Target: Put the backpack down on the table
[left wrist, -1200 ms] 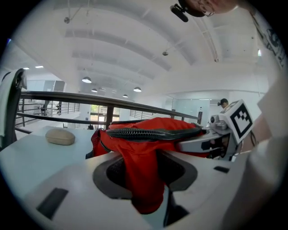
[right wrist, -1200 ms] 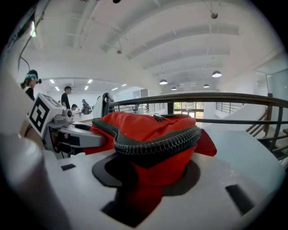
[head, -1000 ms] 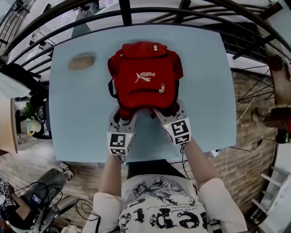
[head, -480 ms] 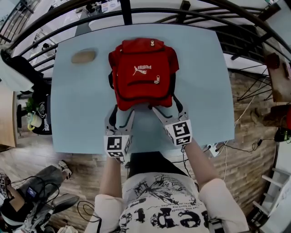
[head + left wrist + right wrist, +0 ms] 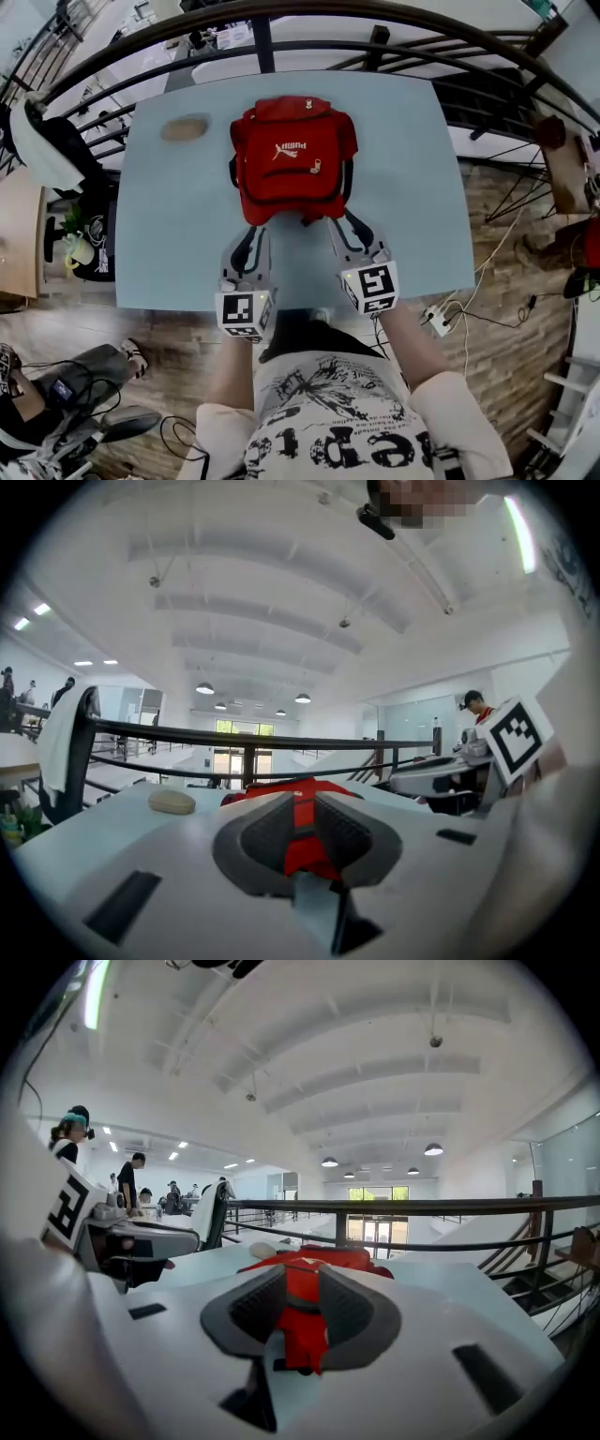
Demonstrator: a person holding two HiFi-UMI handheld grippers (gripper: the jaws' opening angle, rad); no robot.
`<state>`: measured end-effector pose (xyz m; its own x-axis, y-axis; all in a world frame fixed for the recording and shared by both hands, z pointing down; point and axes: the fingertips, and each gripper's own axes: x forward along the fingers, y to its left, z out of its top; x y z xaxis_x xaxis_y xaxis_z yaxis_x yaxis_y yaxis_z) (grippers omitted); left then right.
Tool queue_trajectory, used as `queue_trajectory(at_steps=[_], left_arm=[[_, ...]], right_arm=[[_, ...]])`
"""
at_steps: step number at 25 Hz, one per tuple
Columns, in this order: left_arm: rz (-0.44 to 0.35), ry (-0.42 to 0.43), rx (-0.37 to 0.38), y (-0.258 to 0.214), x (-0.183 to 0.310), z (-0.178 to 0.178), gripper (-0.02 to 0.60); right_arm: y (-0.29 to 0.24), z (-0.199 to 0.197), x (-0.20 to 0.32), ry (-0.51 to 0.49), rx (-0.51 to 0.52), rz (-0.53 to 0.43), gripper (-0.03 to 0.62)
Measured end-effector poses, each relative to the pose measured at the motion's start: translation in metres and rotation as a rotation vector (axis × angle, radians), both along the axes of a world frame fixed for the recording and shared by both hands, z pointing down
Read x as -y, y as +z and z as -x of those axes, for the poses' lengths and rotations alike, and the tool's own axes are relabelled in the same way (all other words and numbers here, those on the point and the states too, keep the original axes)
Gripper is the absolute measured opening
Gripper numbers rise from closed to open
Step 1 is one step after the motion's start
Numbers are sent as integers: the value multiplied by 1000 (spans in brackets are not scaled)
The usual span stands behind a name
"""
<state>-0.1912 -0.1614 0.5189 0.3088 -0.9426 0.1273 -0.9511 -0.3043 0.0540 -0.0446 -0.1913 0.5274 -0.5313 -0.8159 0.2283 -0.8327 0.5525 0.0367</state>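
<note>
**Backpack at rest, both claws off it.** We see the red backpack (image 5: 291,159) lying flat on the pale blue surface (image 5: 412,187). Its front panel faces up and it sits well inside the far rim. Its long axis runs straight away from us: the carry handle is at the far end and the base edge is at the near end, towards the claws.

The left claw (image 5: 248,236) and the right claw (image 5: 352,230) sit side by side on the near side of that base edge, and both point along the bag's long axis. The right claw is the nearer, with its tips just beside the bag's near right corner, where a black strap shows. The left claw stands a little apart from the near left corner.

In each claw view the jaws are closing and grip nothing. The ribbed pads stand narrowly apart, and the red in the gap is the bag lying beyond them.

A tan oval object (image 5: 185,128) lies apart, to the bag's left.

We judge the bag set down. Any coming move turns on the bag lying straight ahead of both claws, so drawing back along that axis would clear it.
</note>
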Motion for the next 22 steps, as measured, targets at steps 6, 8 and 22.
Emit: queue_trajectory(at_steps=[6,8,22], left_arm=[[-73,60,2,-53,-19,-22,32],[-89,90,0,-71,-29,-30,29],[-242,110,62,-145,-43,-49,17]], right_arm=[[-47,-5,-17,-3,42,-77,3],[-63,-6,-23,-6,53,-106,-5],[-138,-5,-47,-55,72,-250,-8]])
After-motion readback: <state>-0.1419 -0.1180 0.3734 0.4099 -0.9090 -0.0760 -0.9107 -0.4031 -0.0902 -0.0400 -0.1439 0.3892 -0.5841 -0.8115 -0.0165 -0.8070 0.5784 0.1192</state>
